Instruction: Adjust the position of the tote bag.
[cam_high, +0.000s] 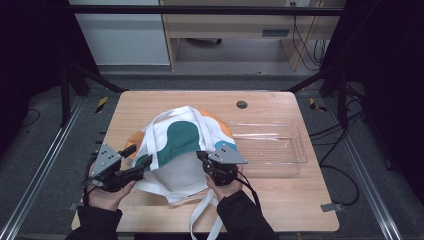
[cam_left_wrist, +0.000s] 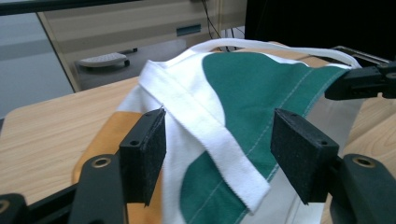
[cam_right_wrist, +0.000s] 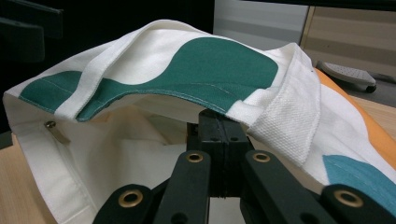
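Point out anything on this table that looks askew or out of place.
The tote bag lies crumpled and crooked, its mouth lifted open by the right claw, shut on its rim. One handle dangles over the table edge. The clear tray sits straight.

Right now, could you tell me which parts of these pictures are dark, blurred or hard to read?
High view: the surroundings are dark, and the clear tray is faint on the table. Left gripper view: the background is soft, the tote bag sharp. Right gripper view: the top left corner is black, the bag's opening shadowed.

Wooden table (cam_high: 150, 102), patterned tote bag (cam_high: 182, 140), clear plastic tray (cam_high: 295, 150) beside it
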